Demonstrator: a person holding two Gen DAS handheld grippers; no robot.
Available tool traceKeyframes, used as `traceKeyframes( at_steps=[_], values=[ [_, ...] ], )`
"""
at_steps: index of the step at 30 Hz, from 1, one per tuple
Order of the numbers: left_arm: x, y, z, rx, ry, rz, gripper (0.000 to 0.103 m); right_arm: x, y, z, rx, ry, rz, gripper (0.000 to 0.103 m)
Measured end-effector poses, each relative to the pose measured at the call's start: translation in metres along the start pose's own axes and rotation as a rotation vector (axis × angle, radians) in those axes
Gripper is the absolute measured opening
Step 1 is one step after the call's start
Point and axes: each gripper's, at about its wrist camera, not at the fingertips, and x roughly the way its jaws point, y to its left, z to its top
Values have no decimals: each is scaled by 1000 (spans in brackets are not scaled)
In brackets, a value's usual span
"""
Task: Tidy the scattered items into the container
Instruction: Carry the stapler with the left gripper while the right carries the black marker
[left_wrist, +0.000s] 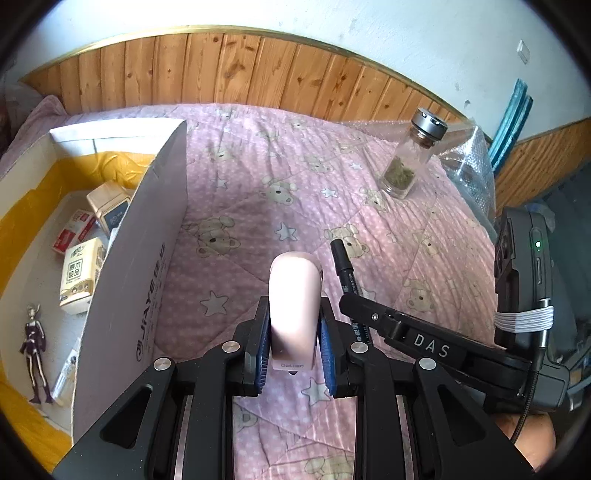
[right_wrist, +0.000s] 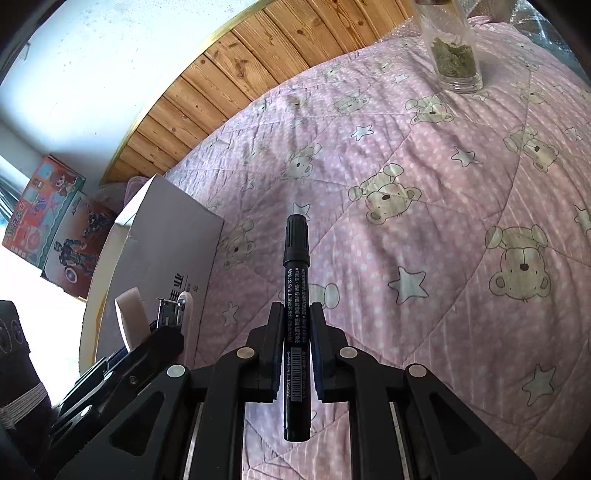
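Blue rubber pads line the jaws of the left gripper (left_wrist: 293, 332), which are clamped on a pale pink stapler (left_wrist: 294, 306) held upright above the bed; beside it, to its right, the right gripper (right_wrist: 295, 343) is closed tight on a black marker pen (right_wrist: 295, 295) that sticks out forward between the jaws; both items are lifted clear of the pink quilt (left_wrist: 258, 177), printed with bears and stars, that covers the bed. To the left stands the container, an open white cardboard box (left_wrist: 140, 266) with yellow tape along its inner walls; already inside lie several small cartons (left_wrist: 79, 273), a small dark figurine (left_wrist: 35, 343) and what looks like a slim white pen-like object. Further out, near the wooden wall panelling (left_wrist: 221, 70), a glass jar (left_wrist: 410, 155) with a metal cap and dried green matter at its bottom stands upright on the quilt, well apart from the box. By my reading the tidying is well under way: some things are boxed, two are in hand but not yet over the box, and the jar appears to be the last item left out.
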Motion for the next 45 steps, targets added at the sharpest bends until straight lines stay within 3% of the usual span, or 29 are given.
traceKeyframes(
  at_steps=[15, 45],
  values=[
    [-55, 0, -18, 4, -48, -67, 24, -41, 10, -57, -25, 5, -45, 14],
    [-134, 39, -31, -65, -162, -96, 24, -105, 105, -78, -222, -71, 7, 14]
  ],
)
